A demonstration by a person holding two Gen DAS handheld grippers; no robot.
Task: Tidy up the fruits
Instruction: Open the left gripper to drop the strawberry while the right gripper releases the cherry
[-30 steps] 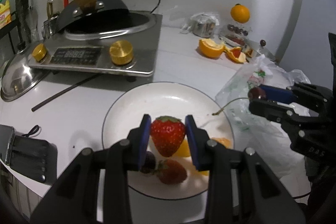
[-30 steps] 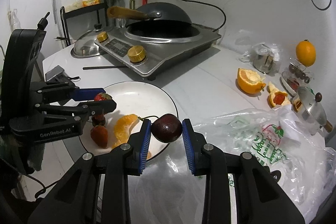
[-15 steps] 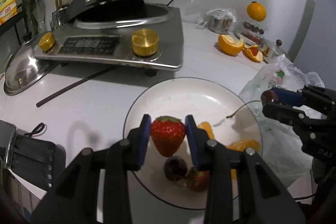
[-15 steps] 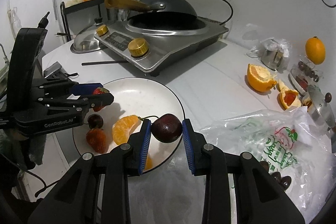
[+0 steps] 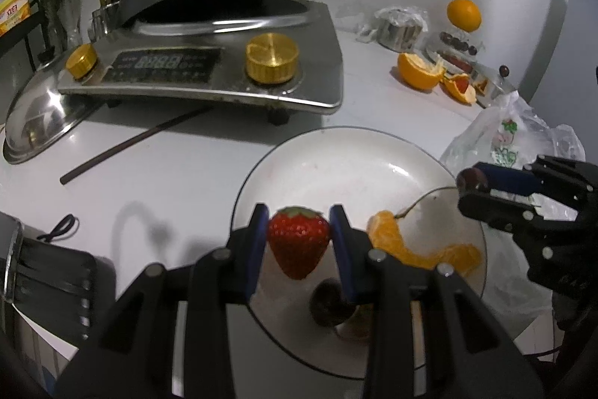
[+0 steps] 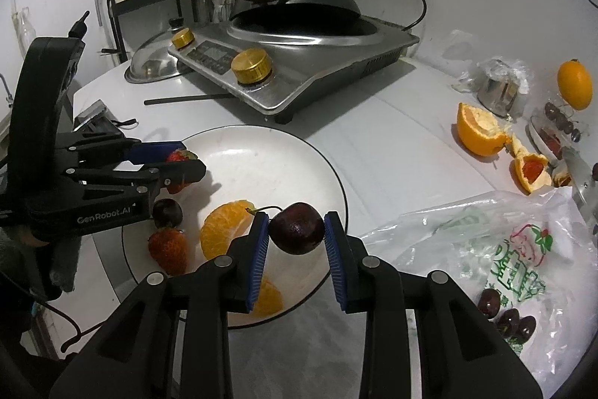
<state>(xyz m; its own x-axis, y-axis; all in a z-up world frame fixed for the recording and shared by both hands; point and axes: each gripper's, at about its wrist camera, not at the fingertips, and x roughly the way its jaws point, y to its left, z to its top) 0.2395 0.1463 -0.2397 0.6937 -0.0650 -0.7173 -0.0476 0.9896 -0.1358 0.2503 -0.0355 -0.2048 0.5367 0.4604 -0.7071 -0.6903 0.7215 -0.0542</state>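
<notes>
Presently | left gripper (image 5: 299, 238) jaws clamped strawberry (image 5: 299, 242) above white plate (image 6: 261, 152) | right gripper (image 6: 296, 230) jaws clamped cherry (image 6: 297, 228) over plate's edge | risk: cherry released there could roll onto tabletop (image 6: 392, 137)

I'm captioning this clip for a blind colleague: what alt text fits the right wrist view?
The right gripper pinches a dark cherry above a white plate holding orange segments, a strawberry and another cherry; the left gripper holds a second strawberry.
</notes>
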